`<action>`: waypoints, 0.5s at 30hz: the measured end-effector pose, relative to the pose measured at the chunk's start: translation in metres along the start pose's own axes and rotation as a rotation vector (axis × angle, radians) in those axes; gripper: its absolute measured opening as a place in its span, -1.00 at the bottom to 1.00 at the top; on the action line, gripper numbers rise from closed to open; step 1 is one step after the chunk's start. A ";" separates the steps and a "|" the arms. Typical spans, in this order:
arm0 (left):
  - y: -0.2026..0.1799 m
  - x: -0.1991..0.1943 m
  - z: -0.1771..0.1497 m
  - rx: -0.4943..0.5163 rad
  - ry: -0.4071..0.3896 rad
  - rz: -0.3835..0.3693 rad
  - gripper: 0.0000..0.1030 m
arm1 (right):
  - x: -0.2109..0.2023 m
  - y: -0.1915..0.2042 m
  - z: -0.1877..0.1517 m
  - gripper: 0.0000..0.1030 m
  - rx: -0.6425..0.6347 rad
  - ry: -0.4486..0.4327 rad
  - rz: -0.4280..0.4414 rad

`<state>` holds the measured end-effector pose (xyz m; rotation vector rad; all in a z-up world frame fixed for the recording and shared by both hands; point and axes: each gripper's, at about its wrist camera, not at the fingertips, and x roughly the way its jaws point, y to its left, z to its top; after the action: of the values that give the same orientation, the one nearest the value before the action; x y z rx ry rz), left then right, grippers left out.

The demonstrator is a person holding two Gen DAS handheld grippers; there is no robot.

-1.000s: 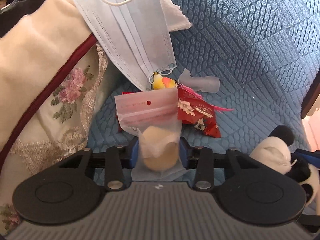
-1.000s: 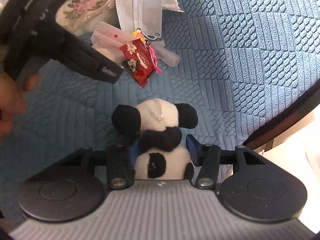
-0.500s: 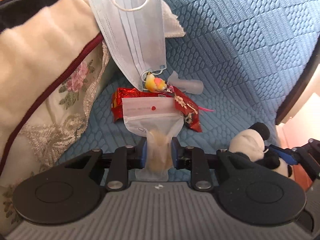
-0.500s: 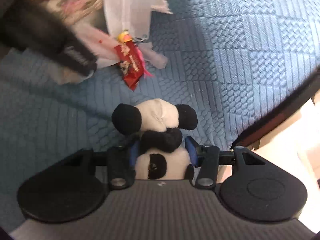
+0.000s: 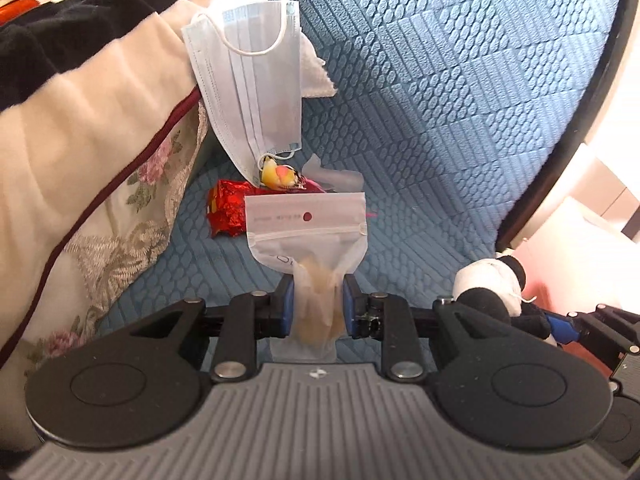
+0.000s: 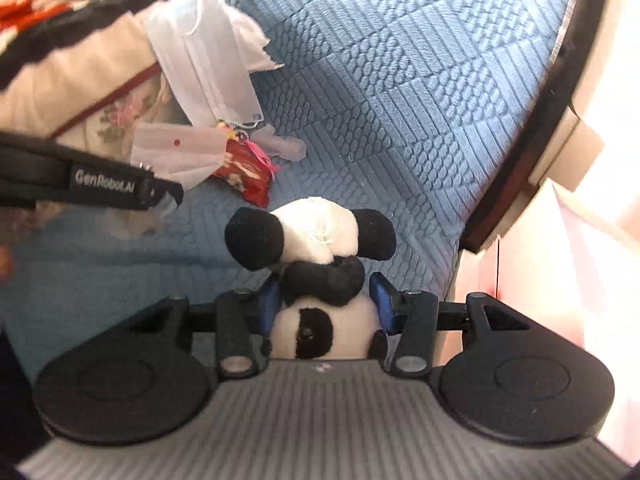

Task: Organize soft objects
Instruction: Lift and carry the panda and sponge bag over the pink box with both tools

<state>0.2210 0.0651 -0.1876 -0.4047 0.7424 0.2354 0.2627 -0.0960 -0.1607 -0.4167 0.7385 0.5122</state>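
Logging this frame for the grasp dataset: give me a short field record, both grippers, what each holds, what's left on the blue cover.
left gripper: shut on zip pouch, beige lump inside
right gripper: shut on panda plush
surface: blue quilted cover
left lying: red wrapper, face mask draped off the cream blanket
held items: both look clear of the cover

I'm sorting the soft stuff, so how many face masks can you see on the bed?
1. The face mask hangs off the folded blanket, above the red wrapper. More could be hidden under the blanket.
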 end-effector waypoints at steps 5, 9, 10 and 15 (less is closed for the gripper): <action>-0.004 -0.014 -0.007 0.017 -0.005 -0.023 -0.46 | -0.018 -0.001 -0.007 -0.02 0.035 -0.010 0.015; -0.002 -0.024 -0.011 0.018 -0.008 -0.039 -0.46 | -0.033 -0.003 -0.018 -0.02 0.072 -0.017 0.015; -0.001 -0.026 -0.013 0.014 -0.011 -0.041 -0.46 | -0.035 -0.004 -0.020 -0.02 0.085 -0.016 0.016; 0.003 -0.041 -0.018 -0.001 -0.027 -0.065 -0.46 | -0.049 -0.005 -0.027 -0.02 0.127 -0.023 0.012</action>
<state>0.1792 0.0570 -0.1717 -0.4251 0.7019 0.1796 0.2206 -0.1288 -0.1420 -0.2879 0.7474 0.4774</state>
